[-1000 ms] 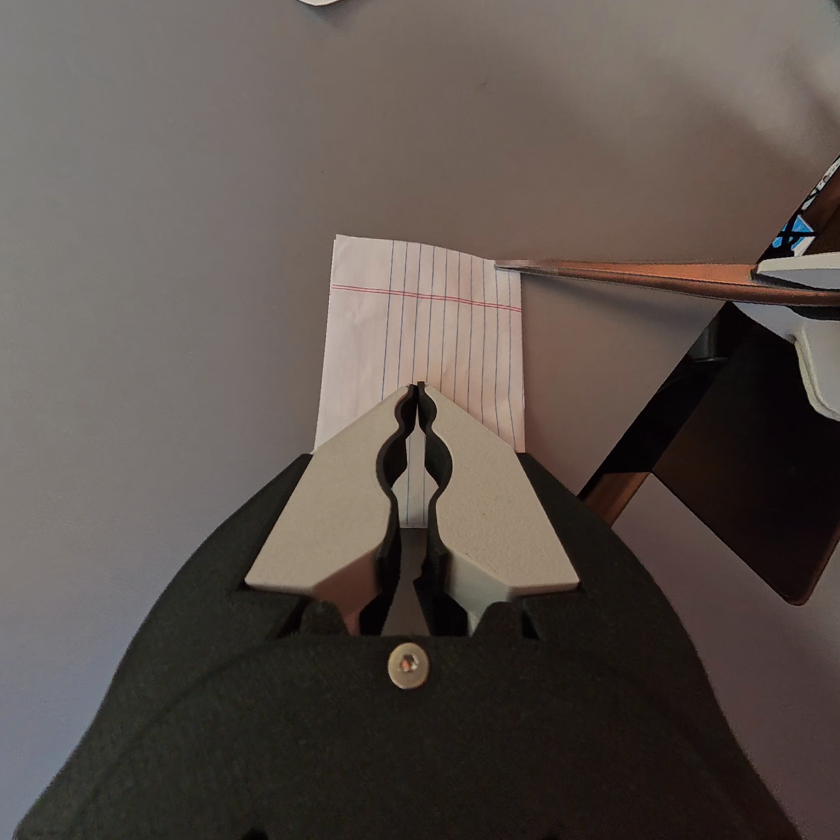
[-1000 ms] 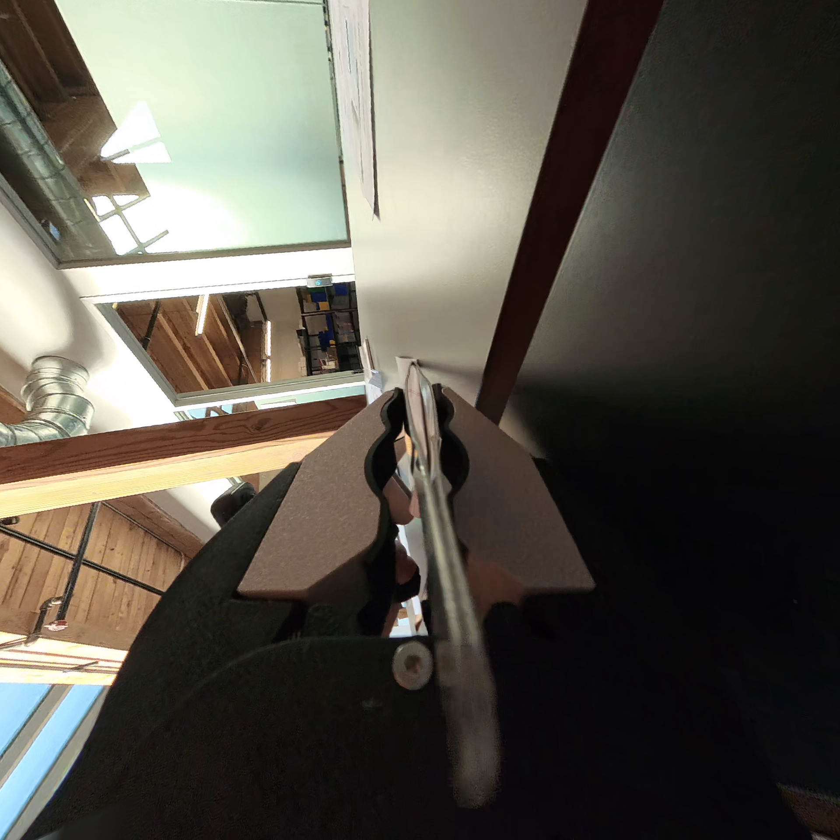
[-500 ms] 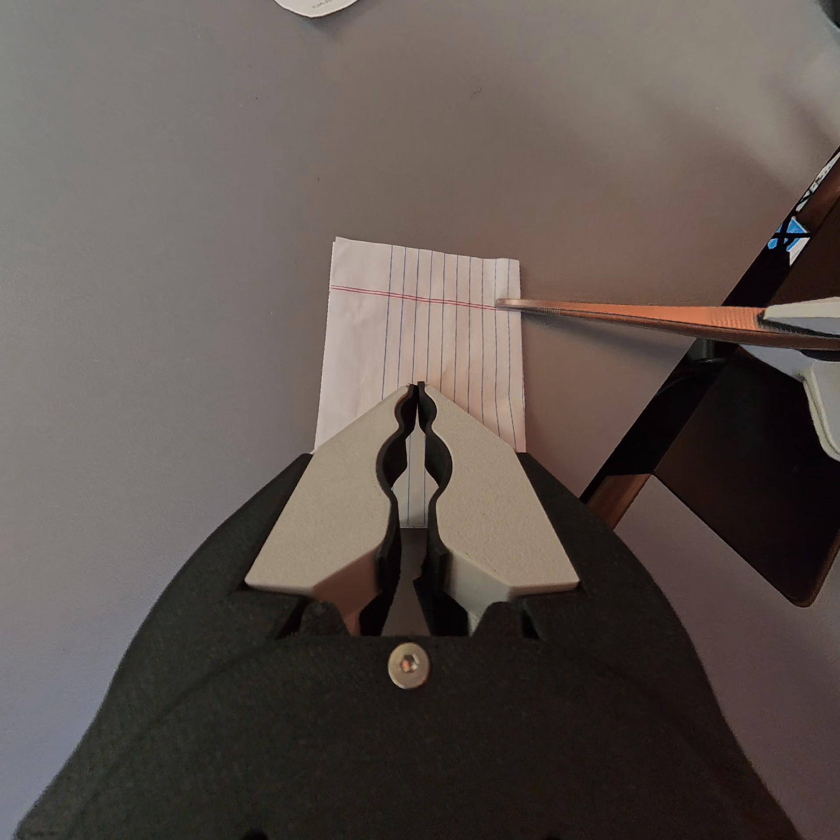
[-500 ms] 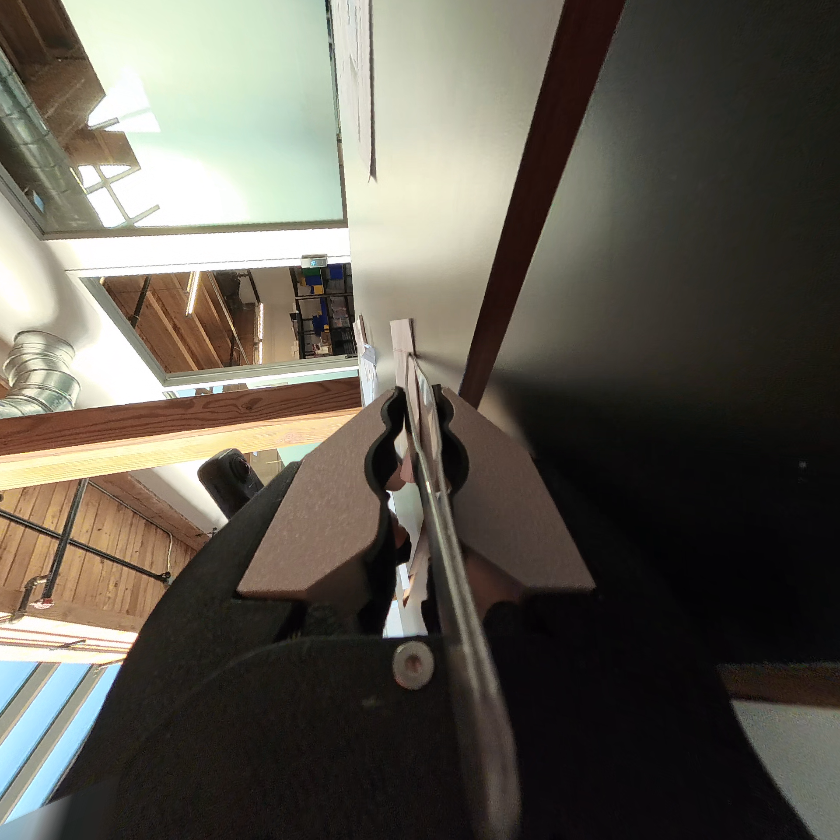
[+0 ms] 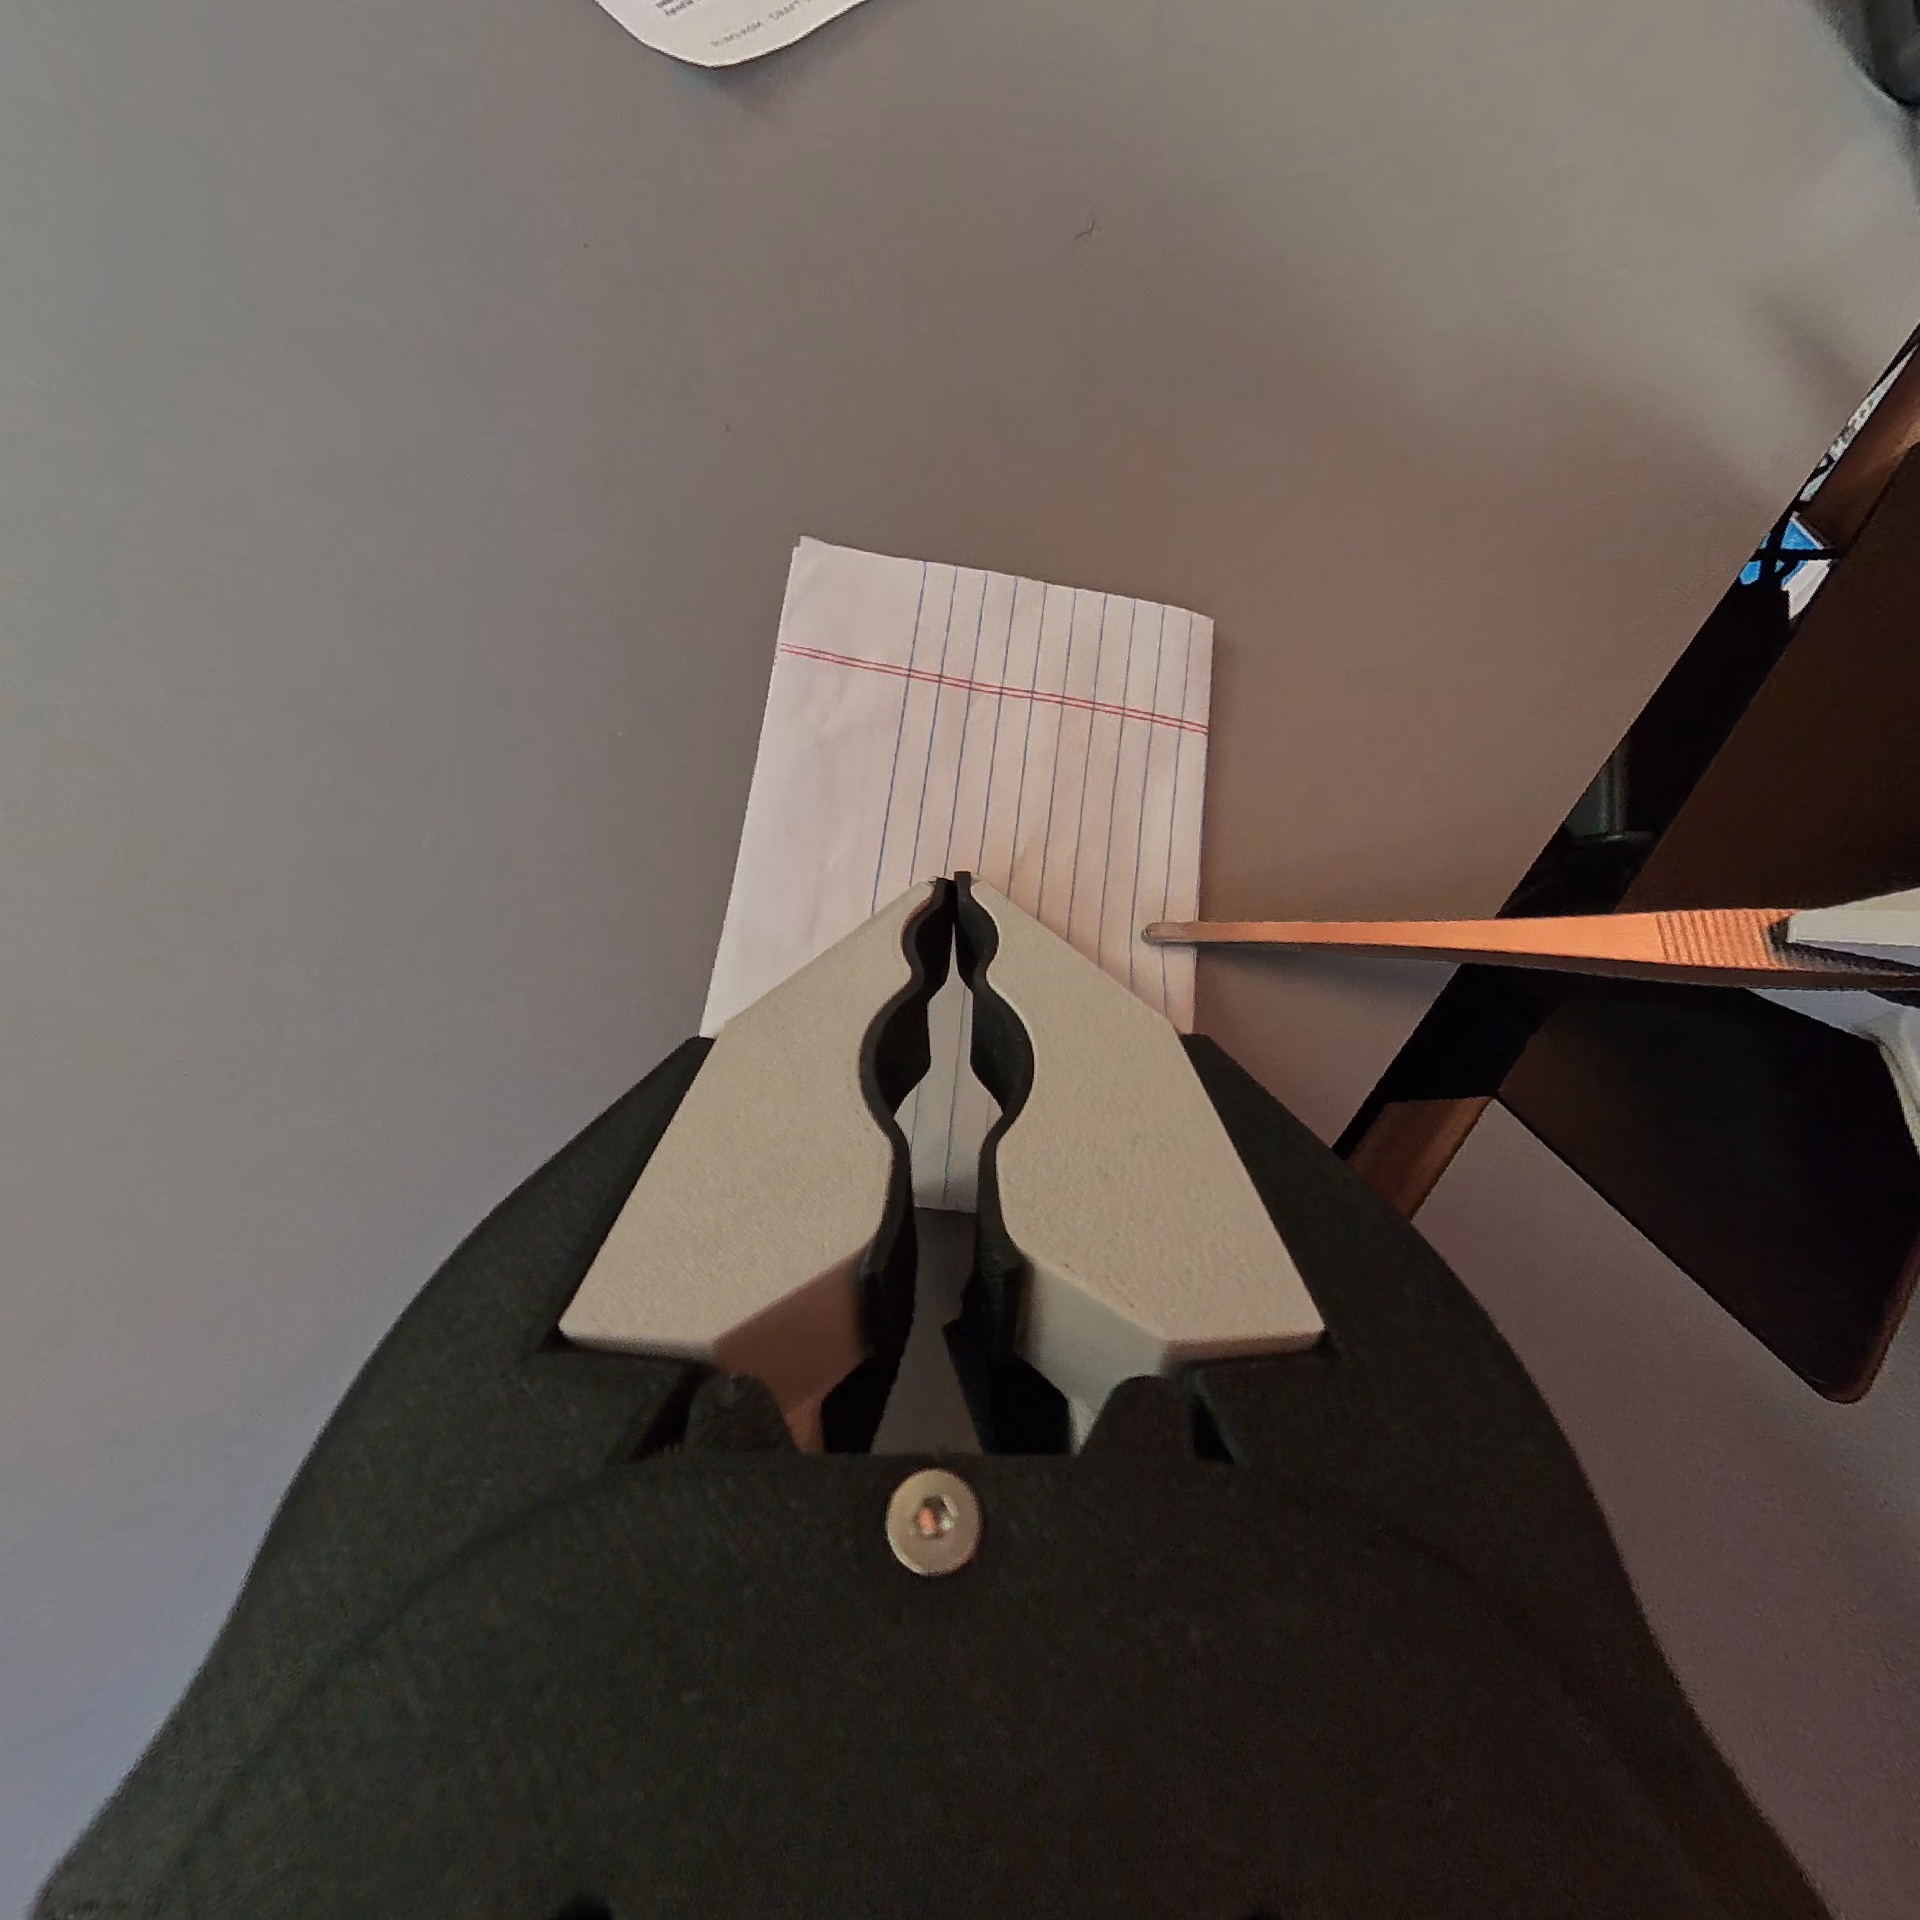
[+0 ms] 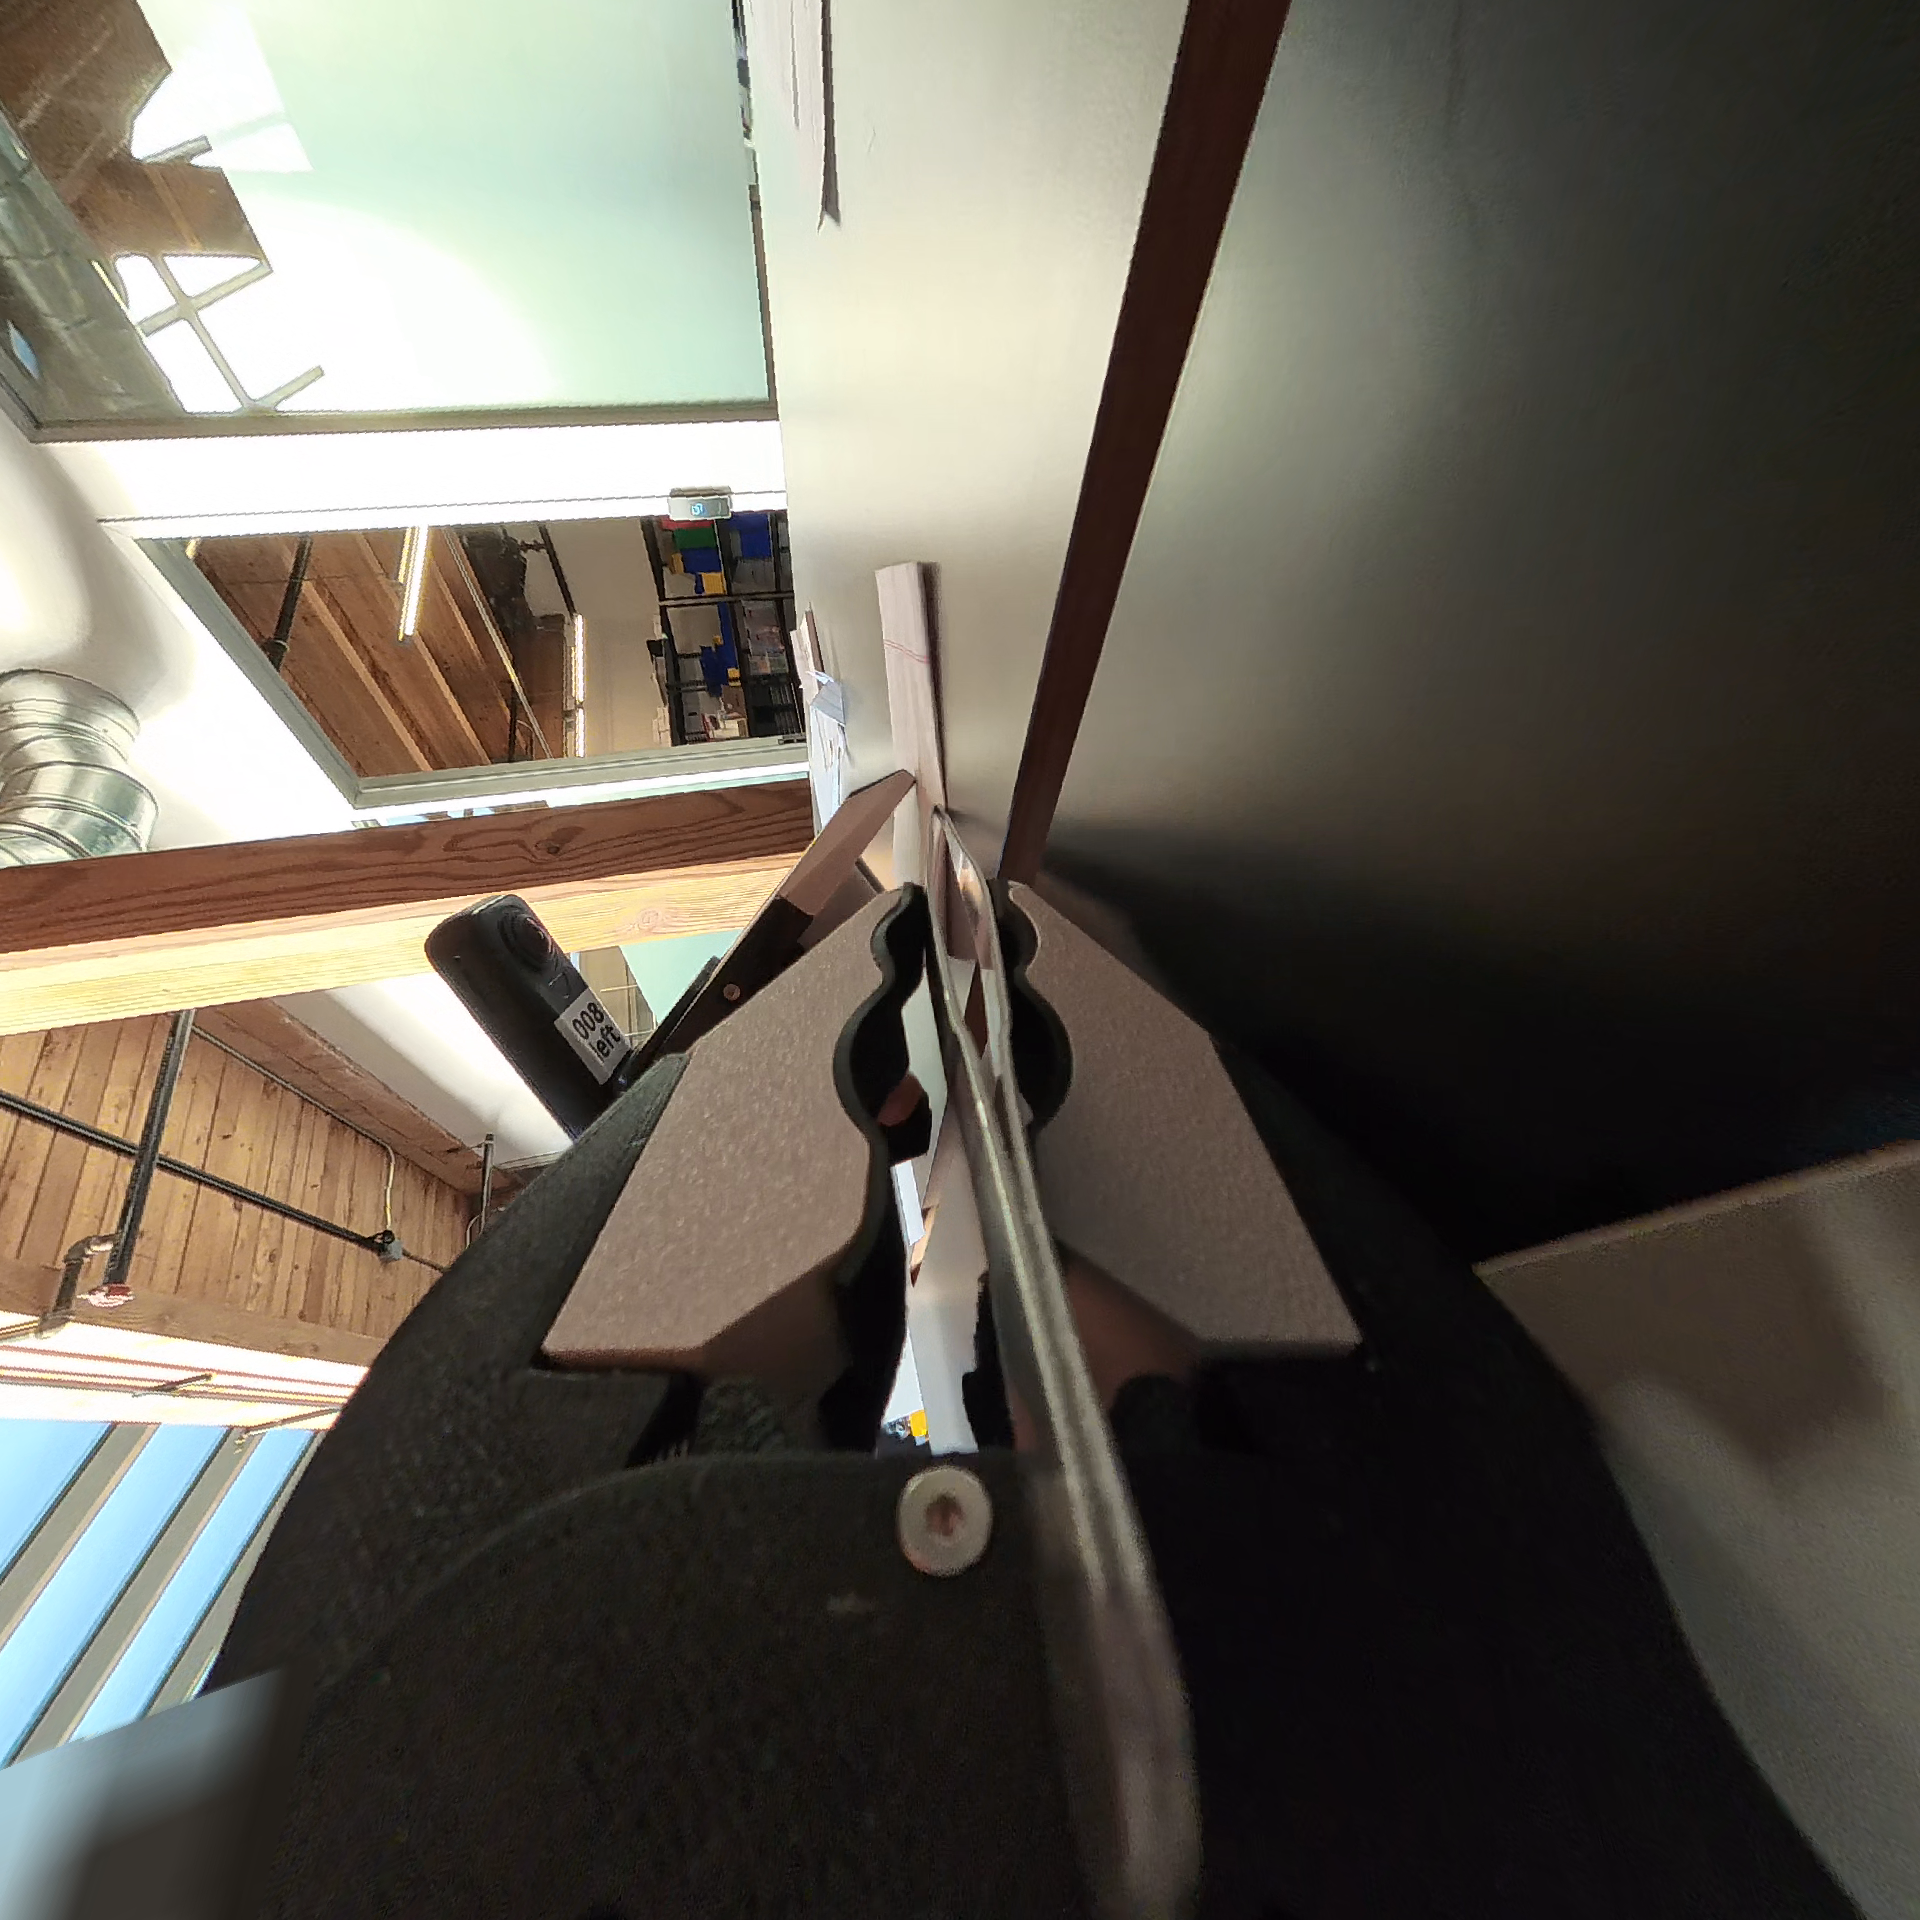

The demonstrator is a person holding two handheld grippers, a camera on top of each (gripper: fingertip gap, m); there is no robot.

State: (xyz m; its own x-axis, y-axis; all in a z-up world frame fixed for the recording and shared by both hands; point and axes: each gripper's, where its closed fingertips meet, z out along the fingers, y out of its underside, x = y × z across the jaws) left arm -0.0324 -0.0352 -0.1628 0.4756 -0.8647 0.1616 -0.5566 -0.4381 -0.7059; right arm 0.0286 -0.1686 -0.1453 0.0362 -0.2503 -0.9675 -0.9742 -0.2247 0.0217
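A folded piece of white lined paper [image 5: 987, 748] lies flat on the grey table [image 5: 416, 520]. My left gripper [image 5: 954, 883] is shut, and its tips sit over the near half of the paper. My right gripper [image 6: 961, 894] is shut on a pair of metal tweezers [image 6: 997, 1143]. In the left wrist view the tweezers [image 5: 1455, 935] reach in from the right, and their tip touches the paper's right edge beside my left fingertips. The paper also shows edge-on in the right wrist view [image 6: 904, 665].
A black panel with a brown edge [image 5: 1714, 1143] stands tilted at the right of the table, close to the tweezers; it fills the right of the right wrist view [image 6: 1558, 520]. A white printed sheet [image 5: 727, 21] lies at the far edge. About 15 cm separates my left fingertips from my right.
The tweezers' tip has slid along the paper's right edge, from the far corner to the near end beside my left fingertips. My left gripper has stayed shut over the paper.
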